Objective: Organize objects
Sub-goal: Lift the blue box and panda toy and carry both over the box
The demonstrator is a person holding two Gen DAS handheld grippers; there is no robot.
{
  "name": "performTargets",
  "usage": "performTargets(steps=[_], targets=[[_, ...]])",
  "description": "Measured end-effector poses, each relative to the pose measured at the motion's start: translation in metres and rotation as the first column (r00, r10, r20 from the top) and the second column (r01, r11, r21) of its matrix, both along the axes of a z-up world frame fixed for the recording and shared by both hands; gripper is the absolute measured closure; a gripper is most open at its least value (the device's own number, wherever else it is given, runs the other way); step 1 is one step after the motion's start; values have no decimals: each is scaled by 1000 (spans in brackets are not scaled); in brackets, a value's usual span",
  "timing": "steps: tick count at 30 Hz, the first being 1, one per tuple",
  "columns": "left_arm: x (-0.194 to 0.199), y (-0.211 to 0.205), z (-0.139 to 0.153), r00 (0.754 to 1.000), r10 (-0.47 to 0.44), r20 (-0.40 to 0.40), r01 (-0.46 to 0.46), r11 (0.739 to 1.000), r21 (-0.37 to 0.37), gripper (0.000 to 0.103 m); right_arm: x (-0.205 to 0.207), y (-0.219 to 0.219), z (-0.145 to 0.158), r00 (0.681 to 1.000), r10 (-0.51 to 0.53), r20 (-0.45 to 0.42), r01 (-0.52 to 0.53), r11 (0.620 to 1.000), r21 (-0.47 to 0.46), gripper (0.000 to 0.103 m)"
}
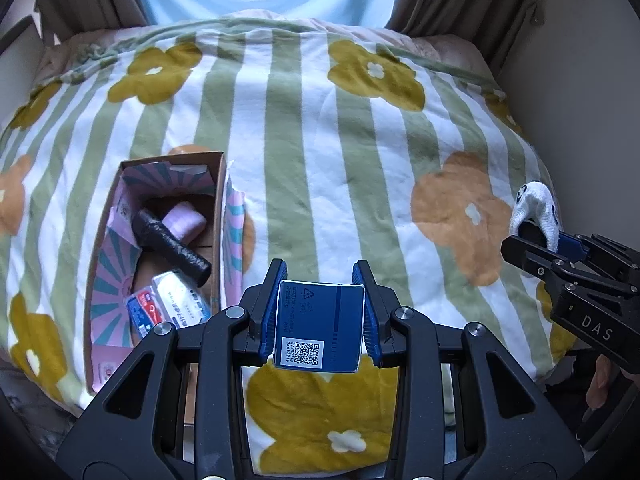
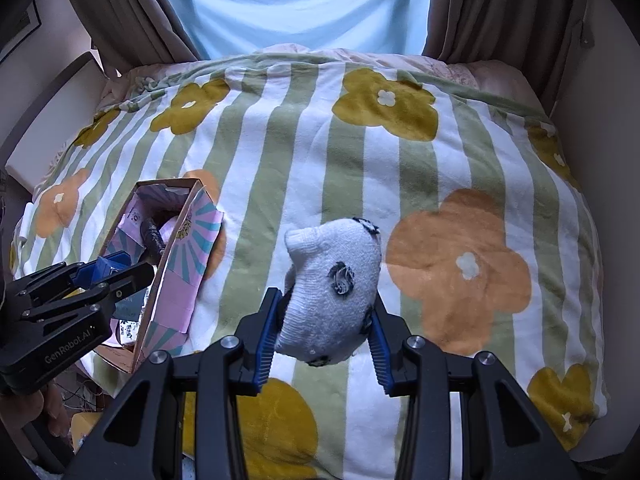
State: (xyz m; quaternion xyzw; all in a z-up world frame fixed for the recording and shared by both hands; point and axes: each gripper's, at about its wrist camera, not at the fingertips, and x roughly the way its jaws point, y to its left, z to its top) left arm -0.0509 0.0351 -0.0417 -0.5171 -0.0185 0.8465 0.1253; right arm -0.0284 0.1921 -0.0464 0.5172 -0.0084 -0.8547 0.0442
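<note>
My left gripper [image 1: 320, 312] is shut on a small blue box [image 1: 318, 326] with a QR label, held above the blanket just right of the open cardboard box [image 1: 218, 200]. That cardboard box holds a black roll [image 1: 172, 246], a pink roll [image 1: 184, 220] and packets [image 1: 172, 308]. My right gripper [image 2: 326, 320] is shut on a rolled white sock [image 2: 332, 292] with dark spots, held above the blanket's middle. The right gripper [image 1: 560, 248] shows at the right edge of the left wrist view with the sock [image 1: 538, 208]. The left gripper [image 2: 108, 276] shows over the cardboard box [image 2: 176, 276] in the right wrist view.
A striped, flowered blanket [image 1: 340, 152] covers the bed. Brown curtains [image 2: 120, 12] and a light window hang behind it. Walls close in on both sides. The cardboard box's pink flaps [image 2: 188, 264] stand open.
</note>
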Motion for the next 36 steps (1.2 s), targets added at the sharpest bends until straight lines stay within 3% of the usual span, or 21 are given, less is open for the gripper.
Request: performTargets(steps=[8, 14, 26, 36], targets=[[11, -44, 8, 992, 123, -18, -123, 992, 6, 72, -14, -42, 8, 992, 127, -23, -127, 992, -4, 65], [20, -89, 4, 967, 255, -5, -255, 967, 5, 72, -34, -82, 7, 970, 241, -26, -241, 970, -14, 65], [32, -172, -39, 857, 509, 75, -511, 860, 1, 72, -87, -177, -31, 875, 482, 47, -482, 876, -21, 65], [20, -199, -97, 793, 588, 157, -595, 804, -7, 72, -122, -261, -94, 775, 621, 120, -619, 783, -54, 65]])
